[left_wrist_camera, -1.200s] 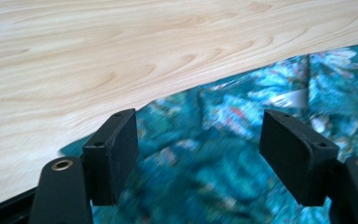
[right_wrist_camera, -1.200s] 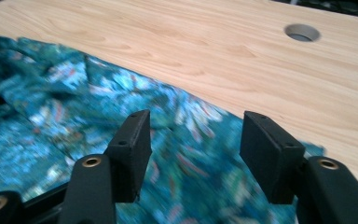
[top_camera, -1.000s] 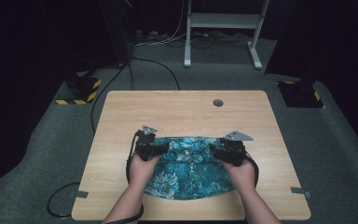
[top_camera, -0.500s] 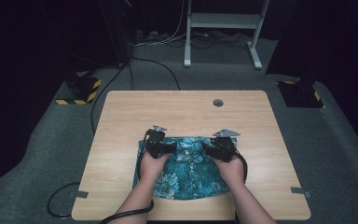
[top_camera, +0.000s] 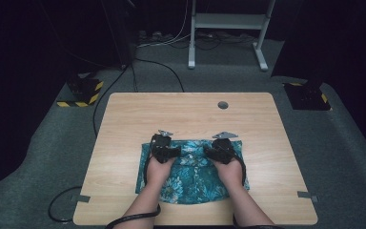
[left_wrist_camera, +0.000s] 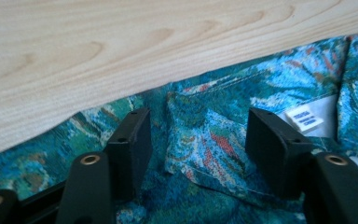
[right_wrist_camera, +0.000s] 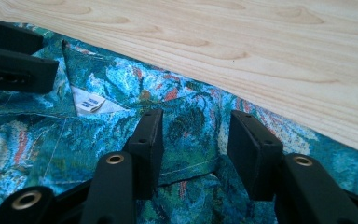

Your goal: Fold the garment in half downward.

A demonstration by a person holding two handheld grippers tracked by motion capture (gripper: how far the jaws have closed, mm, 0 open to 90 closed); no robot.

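Observation:
A teal floral shirt (top_camera: 190,177) lies flat on the wooden table (top_camera: 171,109), collar toward the far edge. My left gripper (top_camera: 164,141) rests on the left side of the collar. In the left gripper view (left_wrist_camera: 198,135) its jaws have just been closing; they straddle a collar flap (left_wrist_camera: 205,140) without pinching it. The white neck label (left_wrist_camera: 304,117) lies to the right. My right gripper (top_camera: 222,142) sits on the collar's right side. Its jaws (right_wrist_camera: 196,135) have also been closing, and a fold of collar fabric stands loose between them. The left gripper's jaws (right_wrist_camera: 14,60) appear at the upper left there.
A round cable hole (top_camera: 223,104) sits near the table's far edge. Bare wood lies beyond the shirt and to both sides. On the carpet behind are a white metal stand (top_camera: 228,28), cables, and striped bases at left (top_camera: 81,90) and right (top_camera: 310,95).
Both hands have moved inward from the shirt's upper corners toward the collar and sunk onto the cloth. The shirt now lies flatter.

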